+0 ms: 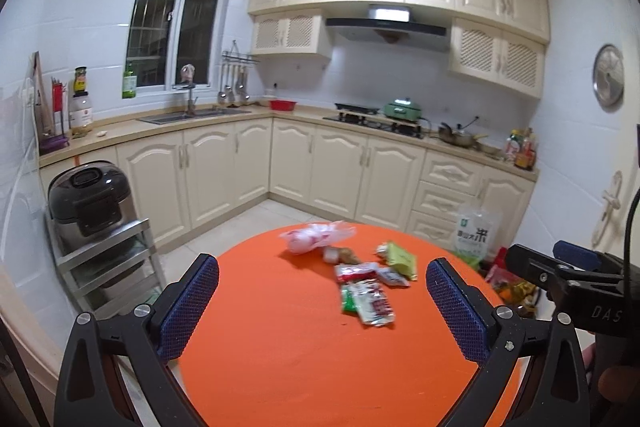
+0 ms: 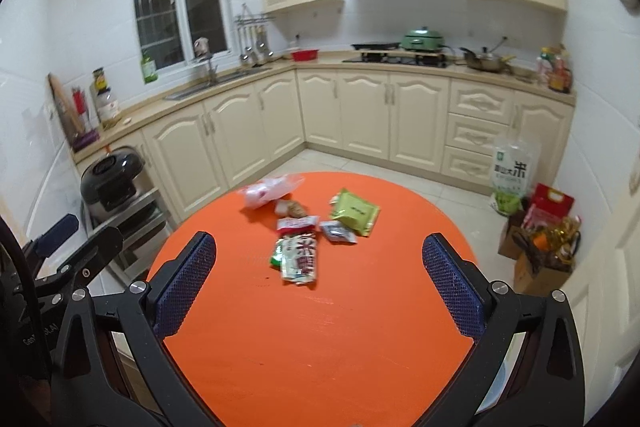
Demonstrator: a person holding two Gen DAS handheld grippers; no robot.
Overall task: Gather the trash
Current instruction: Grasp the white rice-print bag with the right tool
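Trash lies near the far side of a round orange table (image 1: 280,347) (image 2: 320,327): a pink-white plastic bag (image 1: 312,237) (image 2: 266,191), a green packet (image 1: 400,259) (image 2: 354,213), a red-white wrapper (image 1: 356,271) (image 2: 298,223), a small grey wrapper (image 2: 338,231), a green-red-white snack packet (image 1: 368,301) (image 2: 298,259) and a brown lump (image 1: 346,255) (image 2: 296,209). My left gripper (image 1: 322,301) is open and empty above the table's near side. My right gripper (image 2: 318,285) is open and empty too, and shows at the right in the left wrist view (image 1: 560,263).
A metal rack with a black rice cooker (image 1: 88,203) (image 2: 112,179) stands left of the table. A rice bag (image 2: 512,175) (image 1: 474,235) and boxes of goods (image 2: 540,243) sit on the floor at the right. Cream cabinets (image 1: 320,167) line the far walls.
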